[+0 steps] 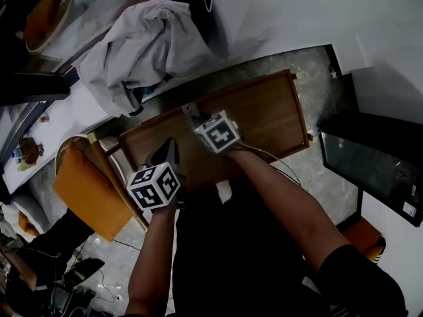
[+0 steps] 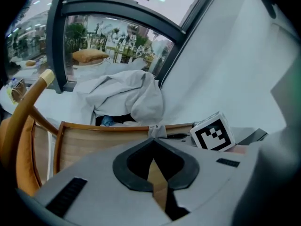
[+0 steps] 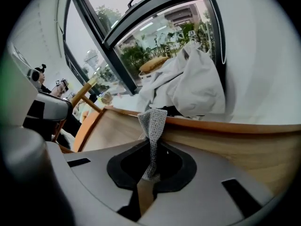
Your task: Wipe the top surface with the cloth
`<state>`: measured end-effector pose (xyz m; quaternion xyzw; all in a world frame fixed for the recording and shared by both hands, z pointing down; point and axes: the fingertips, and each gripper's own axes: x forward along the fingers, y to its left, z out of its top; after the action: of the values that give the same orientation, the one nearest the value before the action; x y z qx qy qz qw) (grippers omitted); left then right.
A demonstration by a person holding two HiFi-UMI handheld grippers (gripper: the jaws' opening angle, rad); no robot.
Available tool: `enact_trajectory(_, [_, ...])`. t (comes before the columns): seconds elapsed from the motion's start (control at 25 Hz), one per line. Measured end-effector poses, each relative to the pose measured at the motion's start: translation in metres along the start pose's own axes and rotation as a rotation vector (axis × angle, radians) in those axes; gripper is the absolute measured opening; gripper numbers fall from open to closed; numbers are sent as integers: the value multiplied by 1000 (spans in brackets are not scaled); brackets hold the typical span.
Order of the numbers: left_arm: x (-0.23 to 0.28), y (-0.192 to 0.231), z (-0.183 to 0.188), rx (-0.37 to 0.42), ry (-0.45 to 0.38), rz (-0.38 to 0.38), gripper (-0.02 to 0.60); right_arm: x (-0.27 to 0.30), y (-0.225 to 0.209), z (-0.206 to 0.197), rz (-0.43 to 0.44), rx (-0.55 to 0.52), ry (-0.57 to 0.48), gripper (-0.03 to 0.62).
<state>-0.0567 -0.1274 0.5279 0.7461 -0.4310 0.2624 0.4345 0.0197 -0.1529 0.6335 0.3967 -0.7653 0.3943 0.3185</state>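
Observation:
A small grey knitted cloth [image 3: 152,122] stands up from my right gripper [image 3: 151,149], whose jaws are shut on its lower end. In the head view that gripper [image 1: 192,115] hovers over the left half of the brown wooden tabletop [image 1: 268,107], with the cloth [image 1: 190,109] at its tip. My left gripper [image 1: 168,150] is beside it, nearer the table's front left edge. Its jaws [image 2: 153,144] are shut with nothing held. From the left gripper view the cloth [image 2: 157,130] and the right gripper's marker cube [image 2: 214,132] show just ahead.
A heap of pale grey fabric [image 1: 142,48] lies on the white ledge behind the table, below a dark-framed window [image 2: 113,13]. A wooden chair with an orange cushion [image 1: 89,187] stands at the table's left. A black glass-fronted cabinet [image 1: 370,167] is at the right.

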Motion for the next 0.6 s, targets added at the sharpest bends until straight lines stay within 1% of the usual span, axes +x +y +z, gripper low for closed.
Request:
enact_trajectory(0.28, [27, -61, -12, 28, 29, -59, 11, -42, -67, -17, -83, 39, -9, 32])
enact_trajectory(0.6, [47, -107, -20, 57, 45, -88, 11, -84, -137, -28, -164, 75, -33, 32])
